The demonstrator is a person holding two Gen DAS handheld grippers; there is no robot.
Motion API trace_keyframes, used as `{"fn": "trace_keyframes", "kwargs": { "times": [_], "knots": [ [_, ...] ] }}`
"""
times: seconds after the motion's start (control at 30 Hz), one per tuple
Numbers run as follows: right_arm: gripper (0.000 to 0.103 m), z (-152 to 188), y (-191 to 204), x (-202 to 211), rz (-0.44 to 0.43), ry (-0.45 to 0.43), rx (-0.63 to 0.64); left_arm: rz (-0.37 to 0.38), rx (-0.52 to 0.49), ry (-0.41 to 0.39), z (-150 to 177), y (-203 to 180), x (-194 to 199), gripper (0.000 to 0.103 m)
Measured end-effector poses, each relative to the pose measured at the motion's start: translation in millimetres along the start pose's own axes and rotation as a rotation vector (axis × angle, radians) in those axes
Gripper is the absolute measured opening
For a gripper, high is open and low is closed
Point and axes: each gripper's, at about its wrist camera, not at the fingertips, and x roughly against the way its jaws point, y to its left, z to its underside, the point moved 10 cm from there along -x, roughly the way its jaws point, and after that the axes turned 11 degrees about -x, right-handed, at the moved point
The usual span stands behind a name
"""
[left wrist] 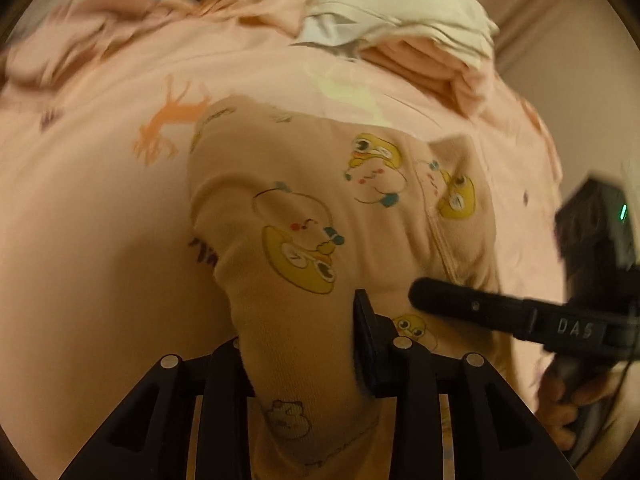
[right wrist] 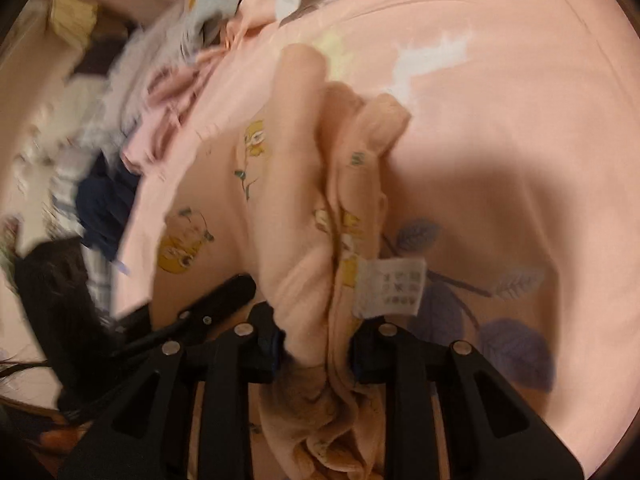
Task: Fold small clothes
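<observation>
Sitting on a pink printed sheet (left wrist: 92, 208) with a messy pile of other clothes (left wrist: 360, 28) heaped at the far end, nothing blocking the work spot. Peach baby garment (left wrist: 320, 208) with yellow duck prints, bunched, white care tag (right wrist: 390, 288) showing. Left gripper (left wrist: 296, 344) with garment between its jaws, can't tell if pinching; right gripper (right wrist: 316, 356) clamped on a gathered wad of it

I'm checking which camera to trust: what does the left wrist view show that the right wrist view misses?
Left wrist only: the folded stack at the far edge, and a hand holding the right tongs. Right wrist only: the white care label and the leaf prints. Both: the peach garment with yellow cartoon figures, on the pink sheet.
</observation>
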Motion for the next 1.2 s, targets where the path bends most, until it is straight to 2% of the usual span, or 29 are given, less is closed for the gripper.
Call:
{"fn": "trace_keyframes", "kwargs": {
  "times": [0.07,0.13,0.27,0.37,0.4,0.43,0.47,0.5,0.53,0.6,0.63,0.7,0.83,0.93,1.0,1.03,1.1,1.13,1.2],
  "knots": [
    [0.023,1,-1,1,-0.019,0.009,-0.021,0.007,0.000,0.004,0,2,1,0.035],
    [0.023,2,3,2,0.002,0.012,0.016,-0.007,-0.022,0.003,0,1,3,0.035],
    [0.029,1,2,5,0.046,0.010,0.043,-0.024,0.020,0.022,2,8,12,0.037],
    [0.045,-2,-7,19,0.118,-0.026,0.013,-0.080,0.017,0.042,4,17,31,0.037],
    [0.046,-3,-11,27,0.139,-0.036,0.010,-0.101,0.010,0.043,4,20,37,0.037],
    [0.046,-3,-13,32,0.150,-0.042,0.011,-0.162,-0.020,0.031,1,23,50,0.037],
    [0.039,-3,-11,43,0.167,-0.056,0.025,-0.211,-0.046,0.013,-4,24,59,0.037],
    [0.026,-5,-9,50,0.181,-0.075,0.042,-0.258,-0.073,-0.014,-9,25,70,0.037],
    [0.022,-8,-5,59,0.194,-0.094,0.064,-0.289,-0.096,-0.047,-16,25,81,0.036],
    [0.021,-17,11,72,0.193,-0.133,0.089,-0.273,-0.101,-0.098,-31,19,93,0.035],
    [0.020,-20,20,76,0.161,-0.148,0.092,-0.252,-0.090,-0.111,-36,15,93,0.032],
    [0.020,-25,40,77,0.089,-0.157,0.105,-0.229,-0.086,-0.097,-43,8,79,0.031],
    [0.020,-30,57,48,0.090,-0.128,0.136,-0.250,-0.111,-0.034,-40,3,42,0.031],
    [0.013,-31,41,17,0.126,-0.068,0.105,-0.246,-0.059,0.032,-21,18,13,0.031],
    [0.000,-33,17,7,0.113,-0.064,0.048,-0.220,-0.060,0.012,-15,23,7,0.030],
    [0.000,-32,11,8,0.100,-0.068,0.016,-0.218,-0.068,0.009,-14,24,8,0.030],
    [0.000,-33,-2,11,0.011,-0.060,-0.084,-0.231,-0.092,0.023,-12,22,10,0.030],
    [0.000,-32,-4,12,0.001,-0.058,-0.104,-0.242,-0.103,0.032,-10,22,10,0.030],
    [0.000,-27,-1,16,0.050,-0.059,-0.083,-0.260,-0.100,0.047,-8,21,18,0.030]
  ]
}}
